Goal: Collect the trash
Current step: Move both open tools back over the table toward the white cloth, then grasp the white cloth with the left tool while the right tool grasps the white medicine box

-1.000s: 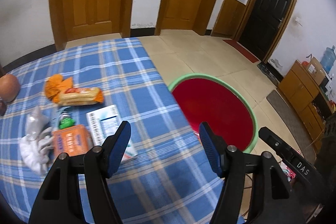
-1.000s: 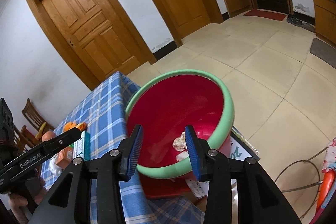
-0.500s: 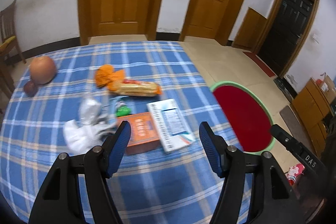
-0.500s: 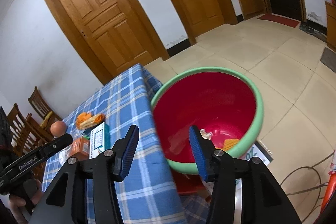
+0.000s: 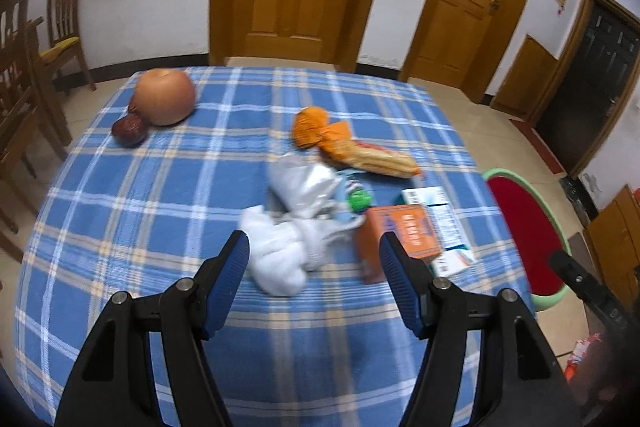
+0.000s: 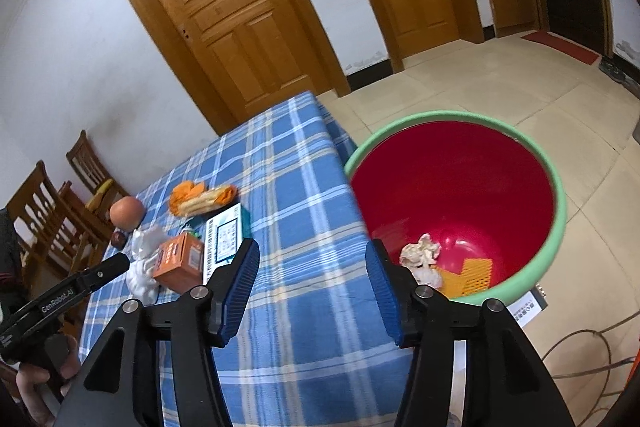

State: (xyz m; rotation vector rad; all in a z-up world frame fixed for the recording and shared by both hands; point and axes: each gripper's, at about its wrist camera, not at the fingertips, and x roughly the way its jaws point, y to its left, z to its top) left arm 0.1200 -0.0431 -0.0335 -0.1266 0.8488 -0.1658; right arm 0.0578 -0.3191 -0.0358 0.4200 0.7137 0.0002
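Left gripper [image 5: 314, 259] jaws spread, empty, above crumpled white tissue [image 5: 280, 257] on blue checked worktop [image 5: 160, 187]; orange carton [image 5: 396, 237] right. Right gripper [image 6: 312, 269] jaws opening, empty, beside red green-rimmed bin [image 6: 556, 187].

On the blue checked table [image 5: 168, 187]: two boxes, one orange box [image 5: 400, 233] and one white box [image 5: 444, 223] just at its 3 o'clock; one white crumpled wad [image 5: 280, 255], one clear plastic bag [image 5: 302, 183], one orange wrapper [image 5: 316, 125] at 12 o'clock, one packet of biscuits [image 5: 380, 159], one small green item [image 5: 360, 201], and two fruits at 10 o'clock, one large round fruit [image 5: 164, 101] and one small dark fruit [image 5: 128, 131]. In the one red bin [image 6: 556, 223]: one crumpled paper [image 6: 420, 253] and one yellow mesh piece [image 6: 468, 275]. Around the room: two wooden doors, one dark door at 2 o'clock, at least two chairs at 9 o'clock.
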